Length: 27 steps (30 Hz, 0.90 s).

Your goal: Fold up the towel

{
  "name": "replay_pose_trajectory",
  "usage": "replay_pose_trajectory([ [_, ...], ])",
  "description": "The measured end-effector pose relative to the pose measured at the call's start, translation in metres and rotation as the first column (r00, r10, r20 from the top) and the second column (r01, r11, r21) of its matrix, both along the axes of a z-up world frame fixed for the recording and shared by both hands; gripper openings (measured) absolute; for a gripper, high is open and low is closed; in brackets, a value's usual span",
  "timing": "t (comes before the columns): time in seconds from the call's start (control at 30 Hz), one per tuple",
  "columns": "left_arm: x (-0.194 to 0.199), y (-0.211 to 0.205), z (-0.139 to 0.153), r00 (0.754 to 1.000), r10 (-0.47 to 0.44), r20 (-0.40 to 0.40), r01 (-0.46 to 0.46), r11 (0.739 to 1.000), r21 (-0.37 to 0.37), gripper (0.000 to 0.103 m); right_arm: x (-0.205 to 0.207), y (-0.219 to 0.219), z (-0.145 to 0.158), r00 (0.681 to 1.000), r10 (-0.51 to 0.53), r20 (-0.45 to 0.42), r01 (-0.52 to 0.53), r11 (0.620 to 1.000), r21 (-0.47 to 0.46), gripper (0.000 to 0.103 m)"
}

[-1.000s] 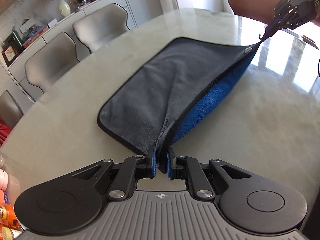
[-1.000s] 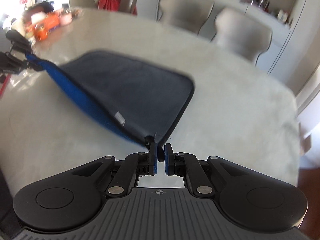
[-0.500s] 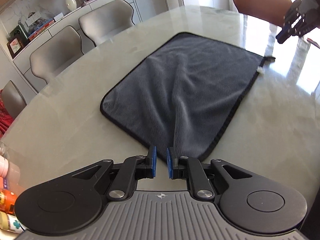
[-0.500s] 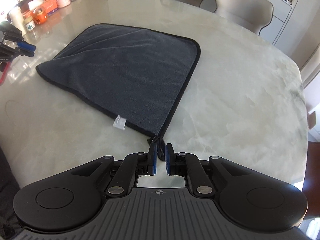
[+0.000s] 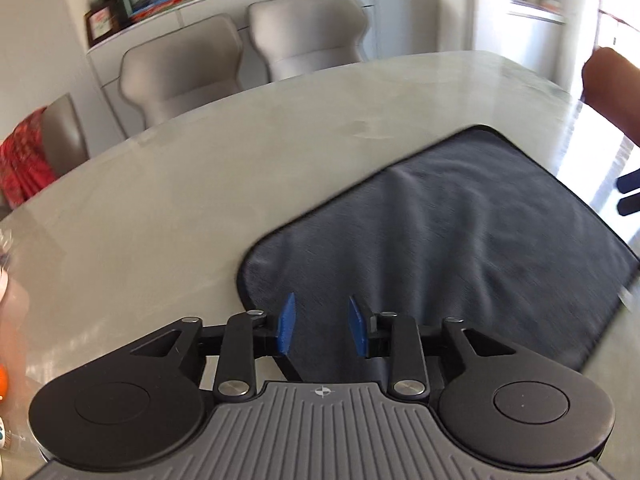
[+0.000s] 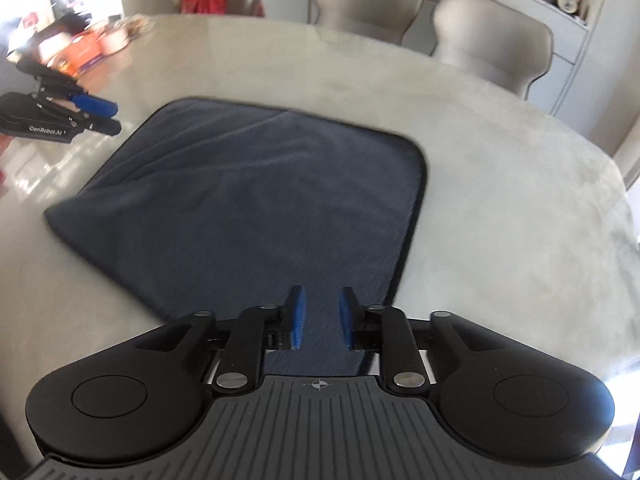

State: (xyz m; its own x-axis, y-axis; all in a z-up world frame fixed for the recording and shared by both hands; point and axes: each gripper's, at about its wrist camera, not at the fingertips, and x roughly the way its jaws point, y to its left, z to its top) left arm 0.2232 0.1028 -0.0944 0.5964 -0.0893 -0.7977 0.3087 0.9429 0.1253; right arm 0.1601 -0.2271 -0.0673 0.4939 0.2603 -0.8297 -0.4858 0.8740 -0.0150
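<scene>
1. Left gripper, bottom centre of its view: jaws have just been opening, now part open, gripping nothing. Towel shows behind the gap, pads not pressing it.
2. Right gripper, same spot in its view: jaws also just opening, narrower gap, empty, hanging over the towel's near edge.
3. Towel lies folded, grey side up, on the table, mid-frame in the right view and centre-right in the left.
4. Far bg, top of frame: two beige chairs, blurry.
</scene>
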Motion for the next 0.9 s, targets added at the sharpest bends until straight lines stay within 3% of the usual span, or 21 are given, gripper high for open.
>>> replay_pose_trajectory([
  [0.2, 0.050, 0.017, -0.013, 0.983, 0.169, -0.071, -0.170, 0.985, -0.017, 0.049, 0.064, -0.011, -0.002, 1.000, -0.001, -0.030, 0.001, 1.000, 0.008, 0.033],
  [0.47, 0.067, 0.026, -0.027, 0.978, 0.184, -0.099, -0.188, 0.982, -0.029, 0.049, 0.123, -0.012, -0.021, 0.998, 0.052, -0.043, -0.052, 0.999, 0.008, 0.033],
  [0.63, 0.075, 0.037, -0.035, 0.972, 0.180, -0.154, -0.197, 0.974, -0.109, 0.049, 0.136, -0.007, -0.030, 0.998, 0.053, -0.036, -0.052, 0.998, 0.023, 0.033],
  [0.9, 0.084, 0.041, -0.046, 0.968, 0.185, -0.171, -0.206, 0.972, -0.113, 0.049, 0.152, -0.005, -0.039, 0.998, 0.055, -0.024, -0.054, 0.997, 0.050, 0.033],
])
